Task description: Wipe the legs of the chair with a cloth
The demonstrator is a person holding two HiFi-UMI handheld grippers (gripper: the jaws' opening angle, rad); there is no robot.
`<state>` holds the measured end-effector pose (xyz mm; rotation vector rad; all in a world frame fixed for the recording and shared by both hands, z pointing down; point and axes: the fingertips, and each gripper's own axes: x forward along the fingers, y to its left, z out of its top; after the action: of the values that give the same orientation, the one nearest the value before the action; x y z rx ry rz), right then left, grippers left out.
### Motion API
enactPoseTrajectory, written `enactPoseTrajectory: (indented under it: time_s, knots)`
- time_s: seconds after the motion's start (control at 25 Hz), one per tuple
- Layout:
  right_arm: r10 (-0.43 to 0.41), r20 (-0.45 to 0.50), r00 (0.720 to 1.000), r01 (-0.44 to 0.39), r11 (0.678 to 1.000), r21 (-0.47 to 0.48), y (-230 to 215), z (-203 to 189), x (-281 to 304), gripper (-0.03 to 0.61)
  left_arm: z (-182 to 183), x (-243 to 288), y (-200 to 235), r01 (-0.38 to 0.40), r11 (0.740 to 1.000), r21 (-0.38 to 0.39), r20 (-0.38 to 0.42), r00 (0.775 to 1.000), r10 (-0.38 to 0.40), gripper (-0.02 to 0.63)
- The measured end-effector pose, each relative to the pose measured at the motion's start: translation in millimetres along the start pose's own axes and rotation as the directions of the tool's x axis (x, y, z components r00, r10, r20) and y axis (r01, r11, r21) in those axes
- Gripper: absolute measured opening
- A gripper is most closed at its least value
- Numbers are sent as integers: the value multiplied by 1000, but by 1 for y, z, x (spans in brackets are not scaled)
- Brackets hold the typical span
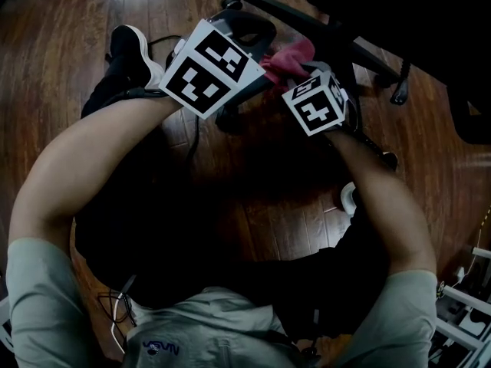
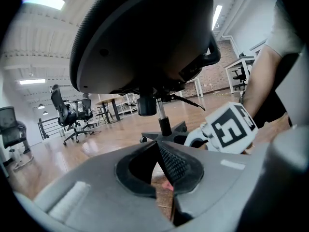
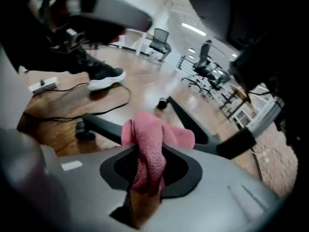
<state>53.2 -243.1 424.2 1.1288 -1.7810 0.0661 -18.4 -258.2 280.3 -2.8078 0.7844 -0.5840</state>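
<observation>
Item: pink terry cloth (image 3: 149,149), bunched into a thick fold.
Location of item: gripped in the right hand-held gripper (image 3: 147,170), low over the floor, right in front of a leg of the chair base; in the head view the cloth (image 1: 290,56) lies at the spokes, near the hub. Actual contact cannot be told.
Right hand-held gripper: clenched on the cloth, with the fold standing up between its jaws and spilling over their tips; seen from above (image 1: 298,71) it points down at the base.
Chair legs: black plastic chair base (image 3: 186,117) with slim spokes, one ending in a small black castor (image 3: 163,103); from above, a spoke (image 1: 284,6) runs across the top of the scene.
Left hand-held gripper: jaws (image 2: 161,163) closed together, aimed low at the chair's metal column (image 2: 163,122) under the black seat shell (image 2: 140,37); from above (image 1: 257,37) it sits just left of the cloth.
Floor: dark brown wooden planks (image 1: 268,205).
Nearby: black sneaker with a white sole (image 3: 104,75), thin black cable (image 3: 113,108) on the planks.
</observation>
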Motion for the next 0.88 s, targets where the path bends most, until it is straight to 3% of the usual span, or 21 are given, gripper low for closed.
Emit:
enactPoseTrajectory:
  time_s: [0.08, 0.16, 0.24, 0.28, 0.32, 0.36, 0.48, 0.56, 0.6, 0.72, 0.8, 0.88]
  knots:
    - [156, 34, 987, -151, 982, -116, 58, 7, -2, 95, -1, 2, -1, 0, 1000, -3, -5, 1000, 0, 5]
    - [326, 58, 944, -305, 923, -235, 118, 15, -12, 97, -3, 2, -2, 1, 1000, -3, -13, 1000, -1, 5]
    - [431, 64, 900, -387, 859, -334, 158, 19, -23, 95, -6, 1, -4, 5, 1000, 1, -26, 1000, -5, 5]
    - [444, 71, 893, -392, 847, -359, 164, 19, -26, 95, -9, 1, -5, 9, 1000, 3, -33, 999, -9, 5]
    - [428, 86, 900, -373, 855, -360, 160, 18, -26, 95, -11, 2, -6, 11, 1000, 5, -40, 999, -11, 5]
    - [381, 110, 918, -327, 883, -336, 144, 18, -25, 95, -14, 2, -7, 11, 1000, 5, -48, 999, -11, 5]
    - [95, 150, 984, -74, 988, -136, 56, 7, -15, 95, -24, 6, -7, 1, 1000, -8, -75, 997, -1, 5]
    - [-74, 102, 992, 73, 997, 16, -2, -9, -11, 95, -30, 9, -8, -8, 1000, -19, -91, 996, 6, 5]
    - [-118, 73, 990, 113, 991, 68, -21, -17, -9, 95, -32, 9, -8, -11, 1000, -23, -98, 995, 9, 5]
    - [-117, 41, 992, 111, 987, 114, -29, -26, -4, 95, -36, 11, -11, -16, 999, -28, -109, 994, 13, 5]
    - [-27, 63, 998, 22, 997, 75, 2, -19, -1, 95, -36, 11, -12, -17, 999, -29, -116, 993, 14, 5]
    - [114, 94, 989, -115, 993, 3, 52, -8, -2, 95, -39, 12, -14, -16, 1000, -26, -129, 992, 13, 5]
